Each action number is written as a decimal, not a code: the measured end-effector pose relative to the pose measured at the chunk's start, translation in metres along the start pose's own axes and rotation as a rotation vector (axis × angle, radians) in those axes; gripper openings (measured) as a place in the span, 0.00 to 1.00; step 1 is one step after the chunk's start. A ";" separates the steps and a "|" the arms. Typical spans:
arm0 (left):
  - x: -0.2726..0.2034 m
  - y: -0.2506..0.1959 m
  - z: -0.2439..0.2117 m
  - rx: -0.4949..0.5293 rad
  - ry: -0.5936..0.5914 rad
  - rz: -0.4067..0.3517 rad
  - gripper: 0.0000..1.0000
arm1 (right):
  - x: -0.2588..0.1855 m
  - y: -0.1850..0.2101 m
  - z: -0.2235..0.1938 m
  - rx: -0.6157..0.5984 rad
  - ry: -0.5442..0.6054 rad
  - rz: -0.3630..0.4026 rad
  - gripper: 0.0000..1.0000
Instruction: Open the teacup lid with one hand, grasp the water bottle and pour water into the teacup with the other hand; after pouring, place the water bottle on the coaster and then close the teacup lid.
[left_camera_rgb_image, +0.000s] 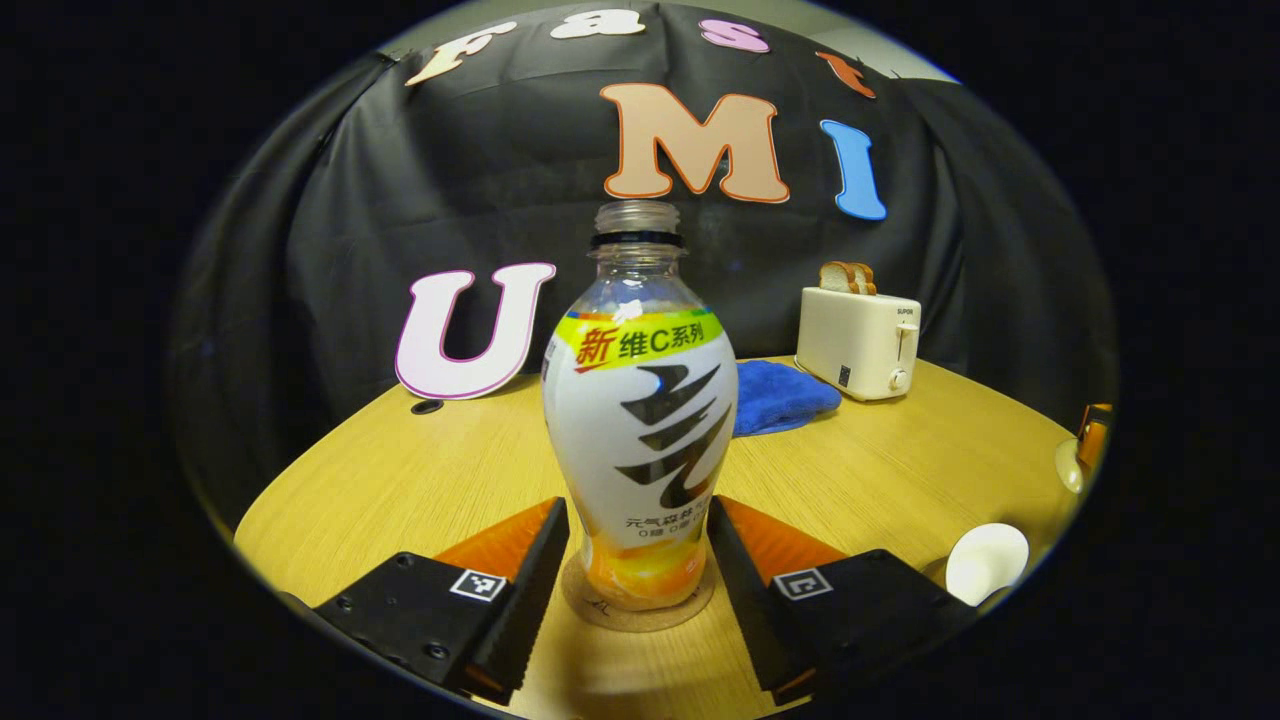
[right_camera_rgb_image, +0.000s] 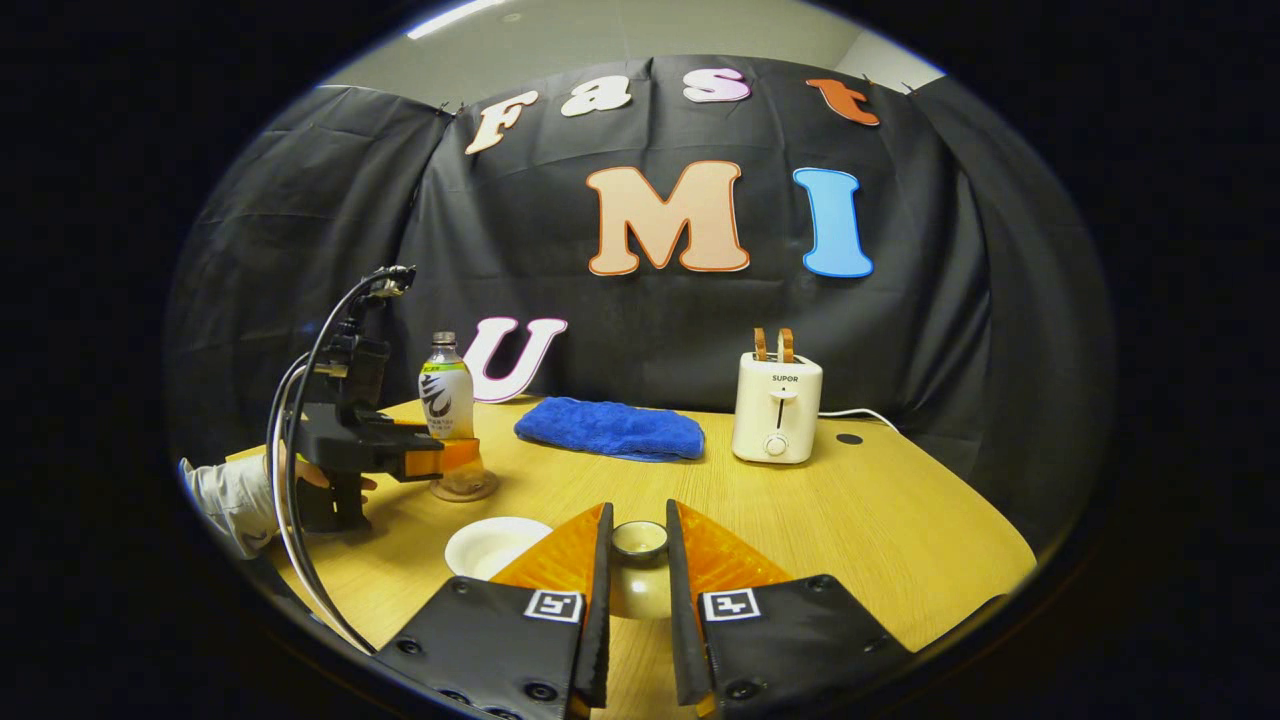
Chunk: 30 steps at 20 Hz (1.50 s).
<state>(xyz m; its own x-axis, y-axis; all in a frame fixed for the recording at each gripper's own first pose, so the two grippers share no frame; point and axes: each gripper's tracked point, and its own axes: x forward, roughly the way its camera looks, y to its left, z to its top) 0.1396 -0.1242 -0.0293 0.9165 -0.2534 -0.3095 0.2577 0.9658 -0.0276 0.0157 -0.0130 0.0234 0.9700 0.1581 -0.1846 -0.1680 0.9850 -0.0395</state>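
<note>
The uncapped water bottle (left_camera_rgb_image: 640, 400) stands upright on a round cork coaster (left_camera_rgb_image: 640, 612). My left gripper (left_camera_rgb_image: 638, 512) holds it low down, a finger pressing on each side. In the right gripper view the same bottle (right_camera_rgb_image: 446, 395) and coaster (right_camera_rgb_image: 465, 488) are at the left, with the left gripper (right_camera_rgb_image: 445, 460) around the bottle's base. My right gripper (right_camera_rgb_image: 637, 525) is shut on the cream teacup lid (right_camera_rgb_image: 640, 545), held knob up above the table. The white teacup (right_camera_rgb_image: 495, 545) sits open just left of it and is also at the right in the left gripper view (left_camera_rgb_image: 985, 562).
A cream toaster (right_camera_rgb_image: 777, 405) with bread slices stands at the back of the wooden table (right_camera_rgb_image: 880, 520), and a folded blue cloth (right_camera_rgb_image: 610, 428) lies to its left. A person's hand and sleeve (right_camera_rgb_image: 235, 500) hold the left gripper, with cables looping above.
</note>
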 end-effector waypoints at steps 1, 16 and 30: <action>-0.001 0.001 -0.002 -0.002 0.000 0.004 0.90 | 0.000 0.001 0.000 0.000 -0.001 0.002 0.31; -0.082 0.012 0.009 0.059 -0.163 0.049 0.95 | 0.012 0.049 -0.002 0.031 -0.036 0.089 0.29; -0.119 0.031 -0.005 0.053 -0.208 0.076 0.95 | 0.041 0.099 -0.032 0.014 0.024 0.144 0.27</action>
<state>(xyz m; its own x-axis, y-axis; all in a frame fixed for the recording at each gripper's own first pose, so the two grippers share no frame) 0.0369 -0.0637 0.0020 0.9758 -0.1913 -0.1060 0.1963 0.9797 0.0395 0.0336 0.0891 -0.0195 0.9316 0.2959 -0.2110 -0.3021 0.9533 0.0031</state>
